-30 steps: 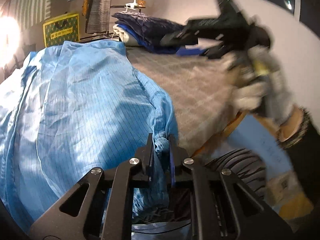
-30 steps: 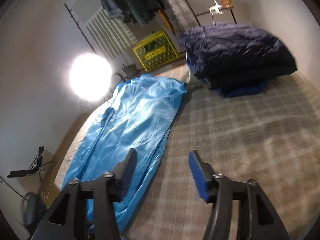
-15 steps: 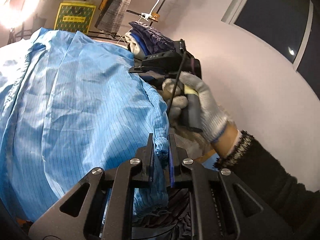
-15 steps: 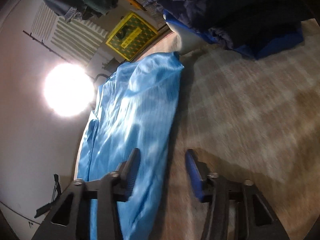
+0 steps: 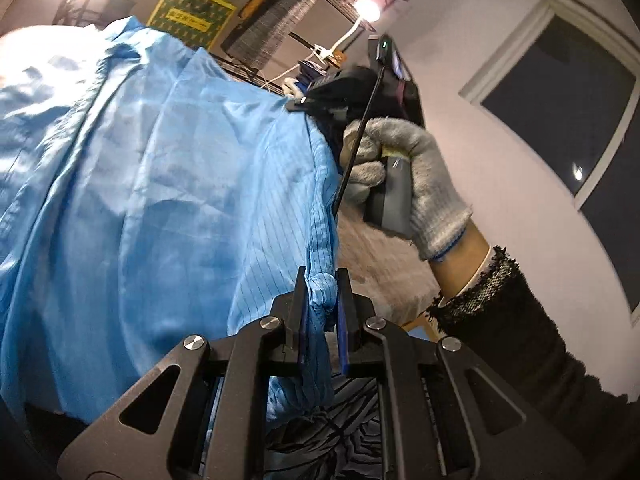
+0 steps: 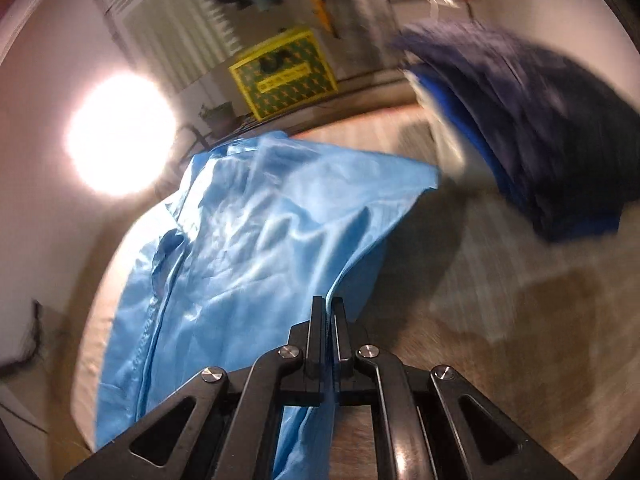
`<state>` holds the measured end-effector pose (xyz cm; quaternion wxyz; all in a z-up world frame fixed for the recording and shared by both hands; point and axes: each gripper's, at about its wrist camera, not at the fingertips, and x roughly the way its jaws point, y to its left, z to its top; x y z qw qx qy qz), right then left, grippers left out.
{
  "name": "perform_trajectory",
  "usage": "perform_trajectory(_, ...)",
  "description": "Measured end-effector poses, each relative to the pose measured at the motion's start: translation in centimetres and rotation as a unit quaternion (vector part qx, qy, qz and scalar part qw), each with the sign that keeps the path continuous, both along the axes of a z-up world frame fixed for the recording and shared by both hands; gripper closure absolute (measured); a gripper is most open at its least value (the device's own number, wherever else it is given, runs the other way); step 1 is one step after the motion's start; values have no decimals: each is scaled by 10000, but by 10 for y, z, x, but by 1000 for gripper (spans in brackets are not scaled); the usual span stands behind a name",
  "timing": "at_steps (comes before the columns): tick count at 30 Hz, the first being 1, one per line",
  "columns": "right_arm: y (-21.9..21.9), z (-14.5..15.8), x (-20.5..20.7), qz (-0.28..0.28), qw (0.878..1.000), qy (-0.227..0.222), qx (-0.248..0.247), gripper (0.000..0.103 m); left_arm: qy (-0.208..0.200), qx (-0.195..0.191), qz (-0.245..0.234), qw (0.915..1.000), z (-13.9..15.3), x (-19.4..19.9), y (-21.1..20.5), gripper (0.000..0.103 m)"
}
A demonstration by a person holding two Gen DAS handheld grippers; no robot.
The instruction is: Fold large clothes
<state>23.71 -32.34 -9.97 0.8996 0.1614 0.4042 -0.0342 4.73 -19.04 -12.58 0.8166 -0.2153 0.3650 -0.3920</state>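
A large light blue garment (image 5: pixel 160 184) with thin dark stripes lies spread over the bed. In the left wrist view my left gripper (image 5: pixel 321 280) is shut on a bunched corner of its near edge. Farther along that edge a gloved hand (image 5: pixel 424 176) holds the right gripper's body (image 5: pixel 352 88). In the right wrist view my right gripper (image 6: pixel 328 308) is shut on the blue garment (image 6: pixel 260 240) at its right edge, which rises in a taut line from the bed. The picture there is blurred.
A folded stack of dark navy and blue bedding (image 6: pixel 532 128) sits at the far right of the beige checked bed cover (image 6: pixel 500 300). A yellow and green bag (image 6: pixel 284 72), a clothes rack and a bright lamp (image 6: pixel 120 132) stand beyond the bed. A window (image 5: pixel 568 112) is in the right wall.
My right gripper swung left to the garment's right edge and went from open to shut on it. The left view rolled, its grip on the bunched corner unchanged.
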Motion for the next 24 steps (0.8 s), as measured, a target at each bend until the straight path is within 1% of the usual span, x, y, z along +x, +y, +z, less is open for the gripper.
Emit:
perform_trajectory(4, 40, 17, 12, 258, 9975, 27, -655, 103, 98, -240, 225, 9994, -2, -4, 26, 94)
perform_trajectory(9, 93, 28, 33, 684, 9923, 47, -1036, 103, 36, -353, 595, 9976, 1, -15, 58, 94)
perform_trajectory(12, 133, 25, 49, 1022, 9854, 116, -1354, 103, 63, -323, 853, 9958, -2, -18, 78, 94)
perform_trajectory(14, 160, 19, 61, 1241, 9796, 182, -1572, 103, 102, -282, 999, 9945, -5, -20, 90, 94)
perform_trajectory(18, 217, -6, 88, 1682, 9650, 389, -1976, 103, 210, -174, 1290, 9913, -14, -21, 111, 94)
perform_trajectory(21, 250, -30, 101, 1952, 9559, 556, -2124, 103, 271, -61, 1422, 9895, -21, -22, 121, 94)
perform_trajectory(24, 269, -53, 108, 2113, 9491, 718, -2224, 103, 341, 18, 1488, 9883, -26, -23, 129, 94)
